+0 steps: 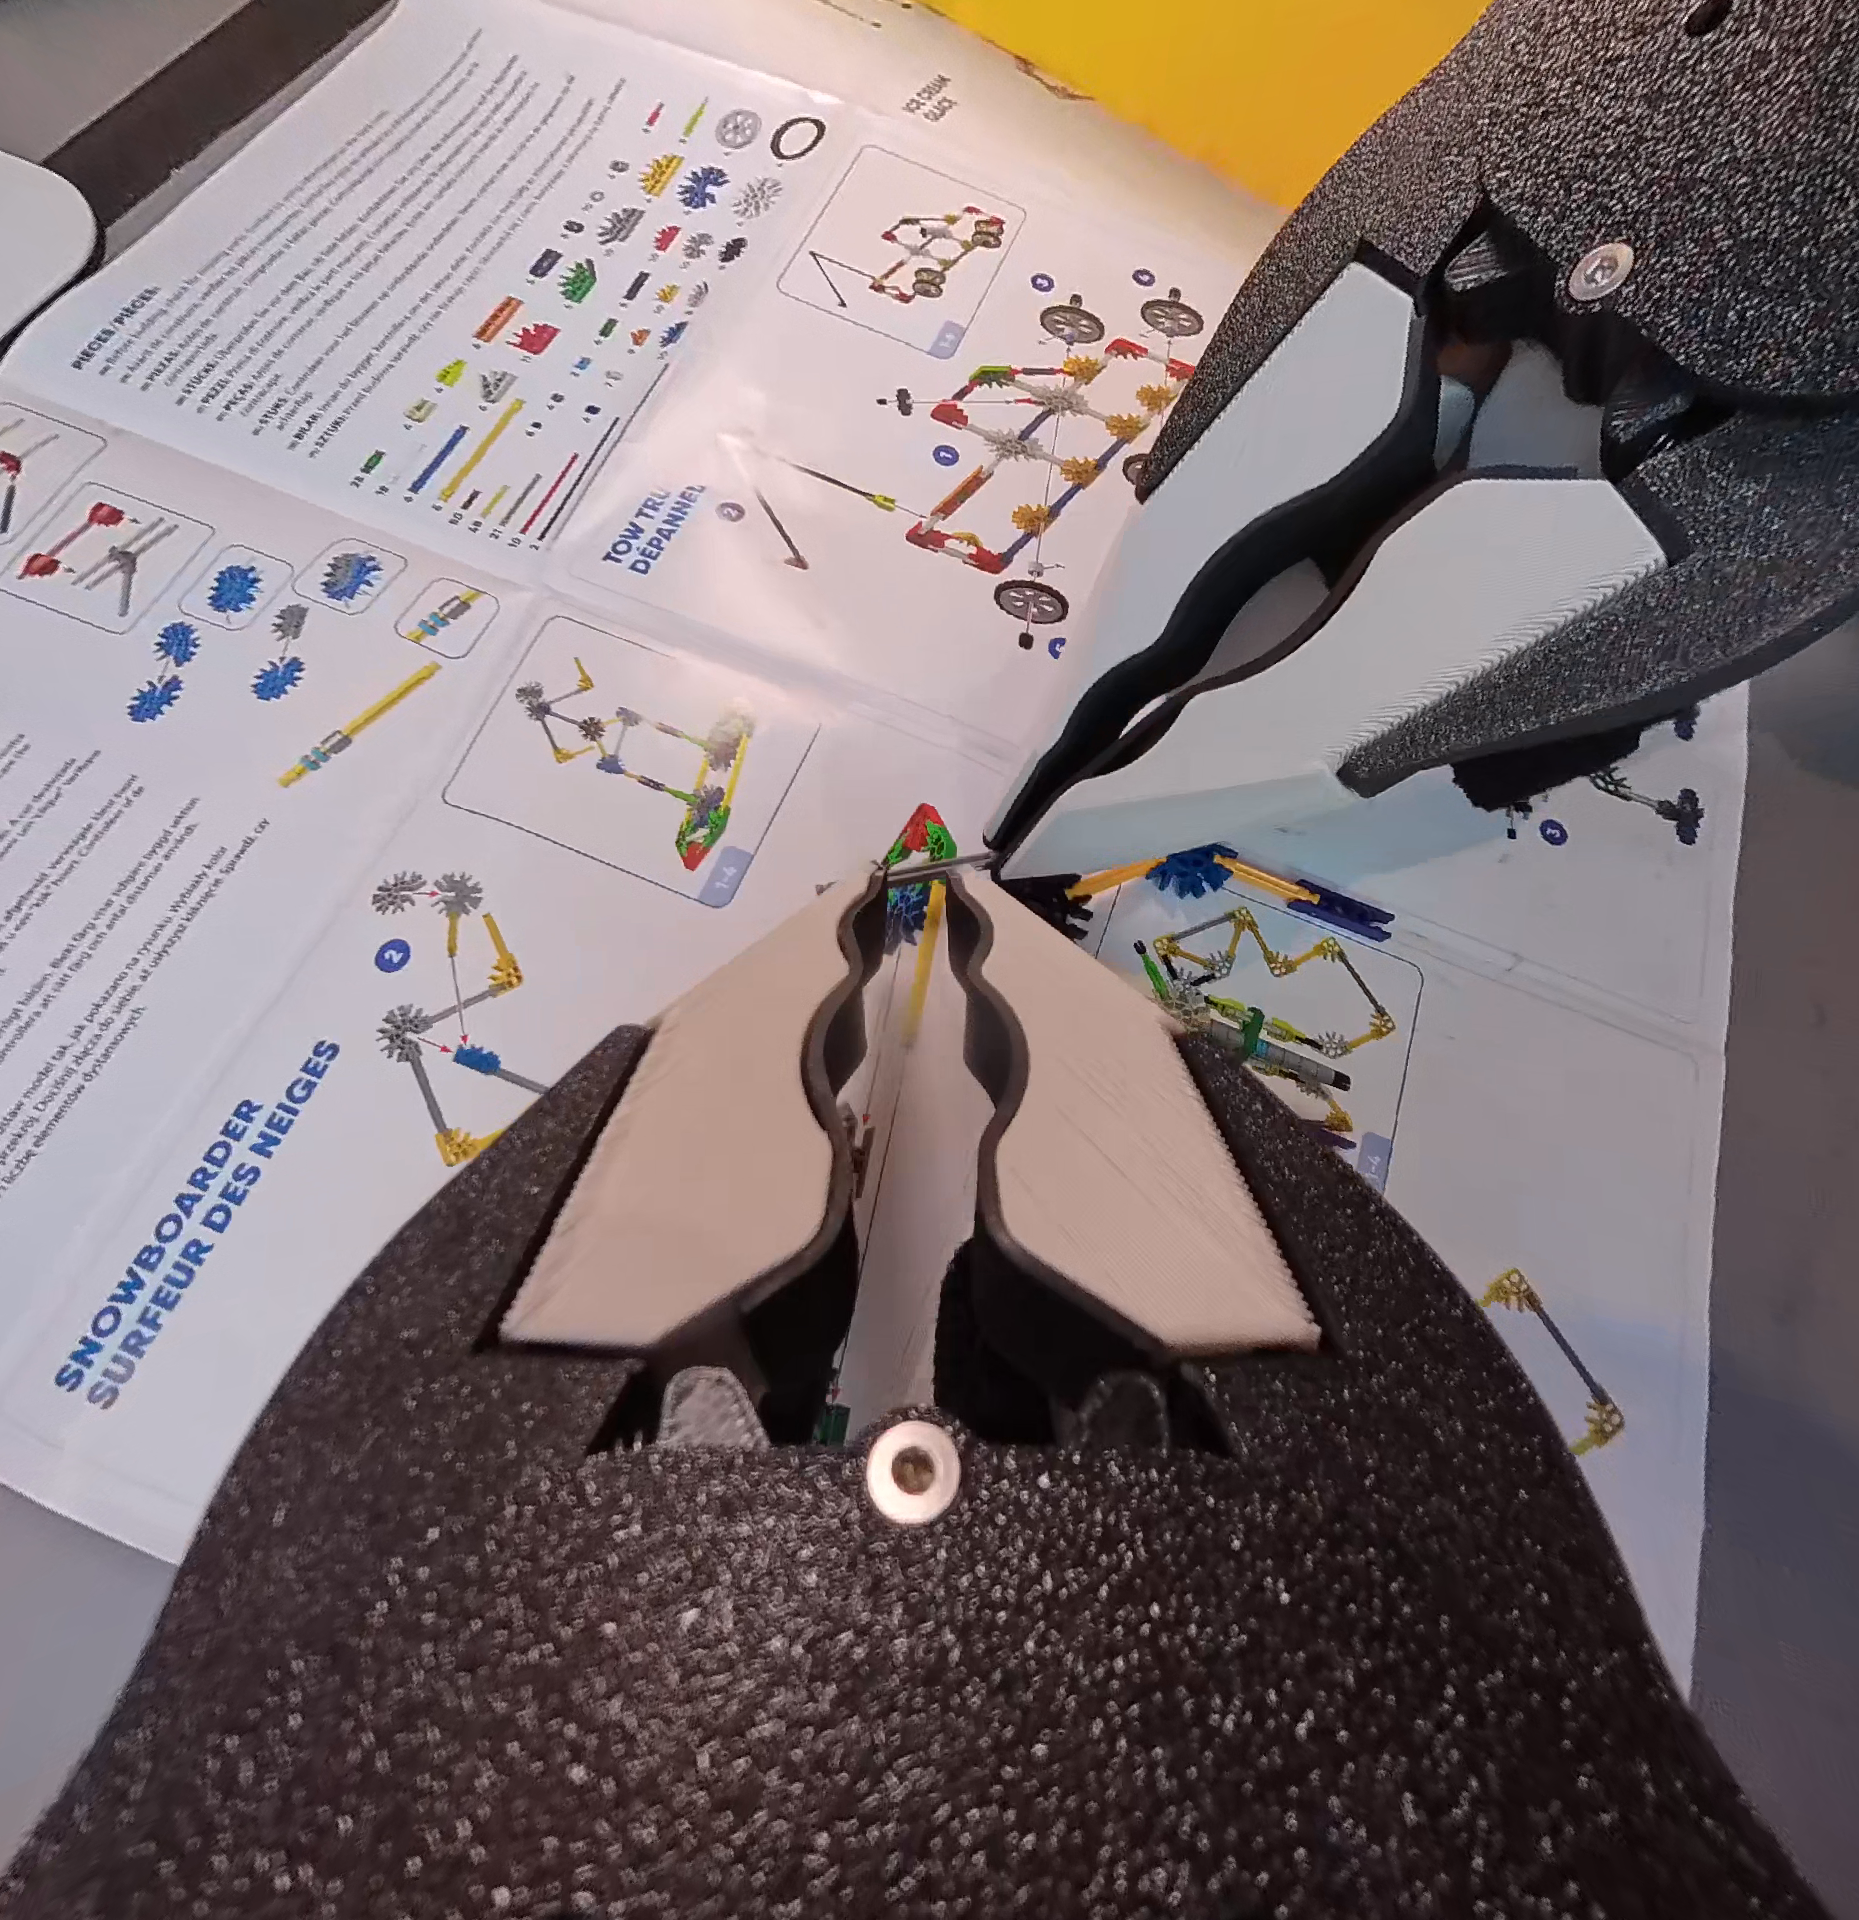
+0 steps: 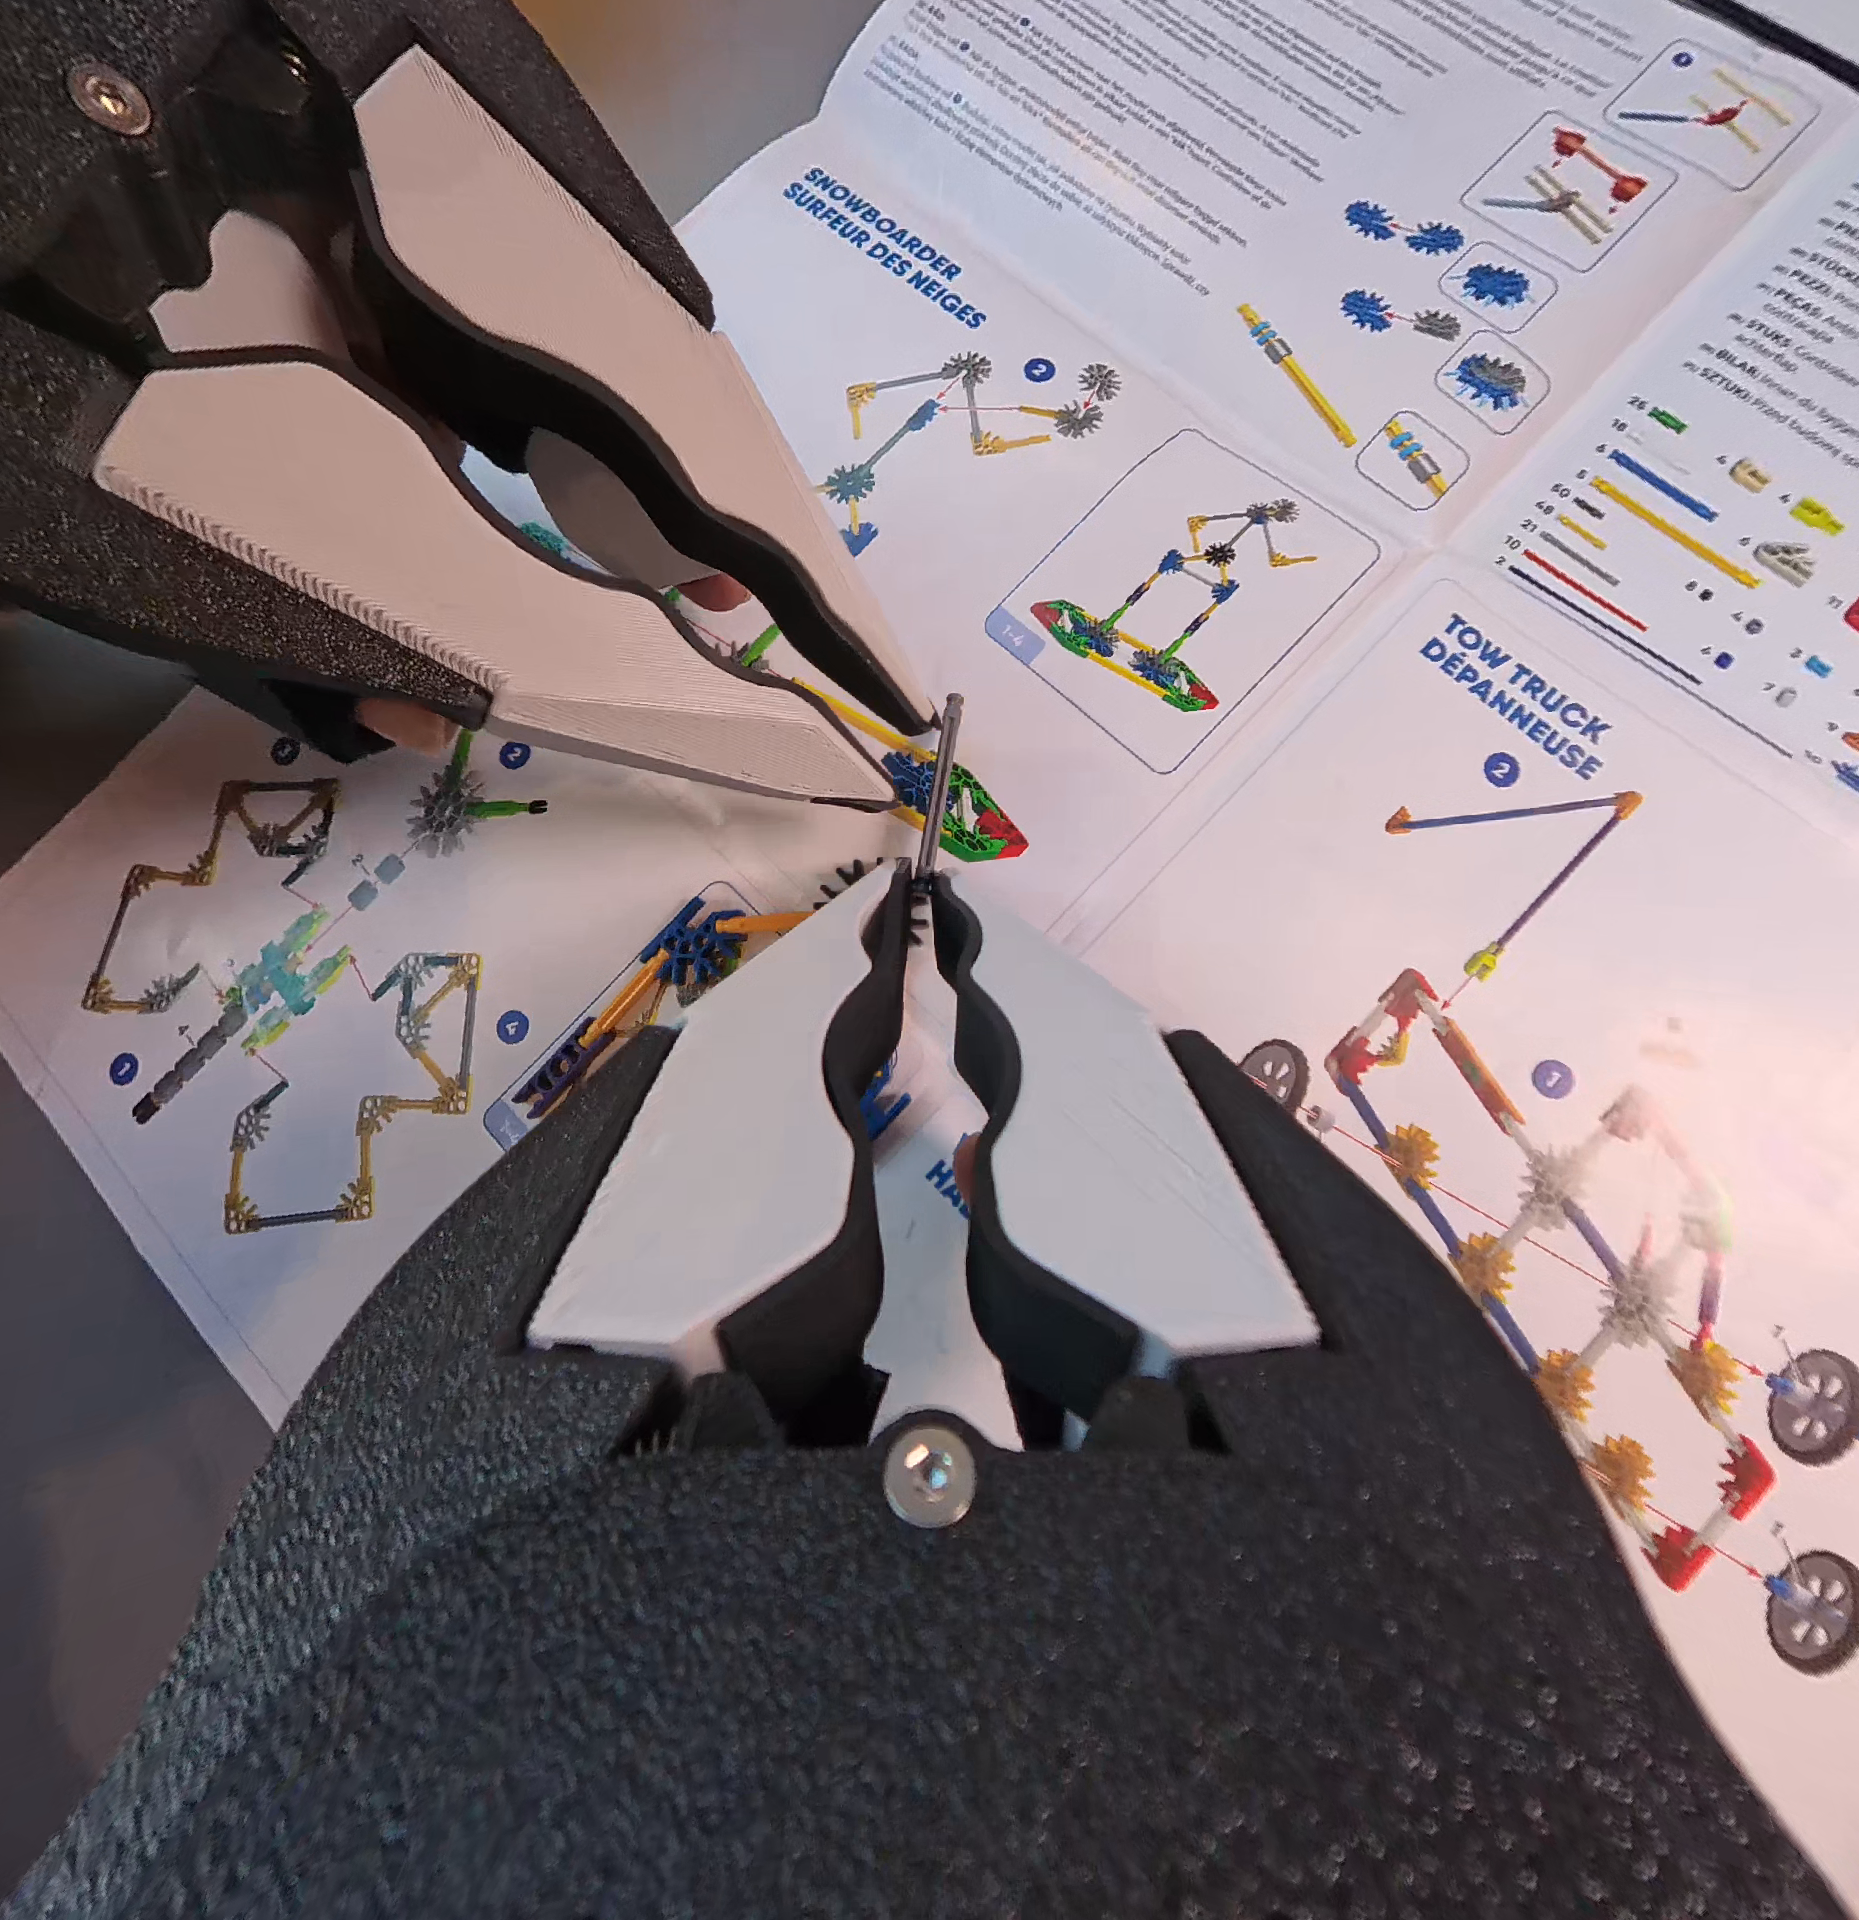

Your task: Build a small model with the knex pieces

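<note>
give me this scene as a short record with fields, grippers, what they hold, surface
left gripper: shut on one end of a thin grey rod
right gripper: shut on the rod's other end, with a small black toothed connector at its tips
rod: spans between the two gripper tips, above the sheet
surface: unfolded construction-toy instruction sheet with coloured model diagrams
beyond sheet: yellow surface at far edge

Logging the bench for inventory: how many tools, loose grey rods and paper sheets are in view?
Tools: 2 (left tool, right tool)
Grey rod: 1
Paper sheet: 1
Total: 4
</note>
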`<state>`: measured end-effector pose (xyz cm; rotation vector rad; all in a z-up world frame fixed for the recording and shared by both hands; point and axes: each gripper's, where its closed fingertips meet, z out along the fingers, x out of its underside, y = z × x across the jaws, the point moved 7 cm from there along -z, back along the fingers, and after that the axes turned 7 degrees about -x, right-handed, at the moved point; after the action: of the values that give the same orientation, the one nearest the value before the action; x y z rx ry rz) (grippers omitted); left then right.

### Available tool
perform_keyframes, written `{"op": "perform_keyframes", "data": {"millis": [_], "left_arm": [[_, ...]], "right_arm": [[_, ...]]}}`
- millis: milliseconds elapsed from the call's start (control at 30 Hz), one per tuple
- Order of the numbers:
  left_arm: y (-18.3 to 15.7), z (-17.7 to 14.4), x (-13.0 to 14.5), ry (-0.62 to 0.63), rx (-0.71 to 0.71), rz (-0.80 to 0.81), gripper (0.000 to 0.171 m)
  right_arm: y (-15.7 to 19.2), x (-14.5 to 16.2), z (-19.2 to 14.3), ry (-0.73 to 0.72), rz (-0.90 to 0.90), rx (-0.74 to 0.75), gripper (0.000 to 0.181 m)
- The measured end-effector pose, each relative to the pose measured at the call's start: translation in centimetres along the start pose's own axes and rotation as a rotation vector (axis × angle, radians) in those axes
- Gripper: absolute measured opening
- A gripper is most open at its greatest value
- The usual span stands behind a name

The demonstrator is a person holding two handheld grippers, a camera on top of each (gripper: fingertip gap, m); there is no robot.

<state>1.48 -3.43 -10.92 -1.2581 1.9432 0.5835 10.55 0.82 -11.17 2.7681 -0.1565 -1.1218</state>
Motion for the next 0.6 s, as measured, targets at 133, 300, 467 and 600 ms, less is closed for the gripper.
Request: {"op": "perform_keyframes", "data": {"millis": [133, 300, 467, 600], "left_arm": [[0.0, 0.7, 0.1, 0.022, -0.013, 0.028, 0.011], [-0.2, 1.3, 0.3, 0.038, -0.019, 0.059, 0.011], [-0.3, 1.6, 0.3, 0.042, -0.027, 0.082, 0.011], [-0.3, 1.8, 0.3, 0.046, -0.034, 0.104, 0.011]], "right_arm": [[0.2, 0.1, 0.4, 0.005, 0.017, -0.018, 0.001], [0.5, 0.2, 0.2, 0.008, 0.009, -0.04, 0.006], [0.5, 0.4, -0.1, 0.022, -0.013, -0.058, 0.005], [0.3, 0.2, -0.3, 0.017, -0.022, -0.058, 0.001]]}}
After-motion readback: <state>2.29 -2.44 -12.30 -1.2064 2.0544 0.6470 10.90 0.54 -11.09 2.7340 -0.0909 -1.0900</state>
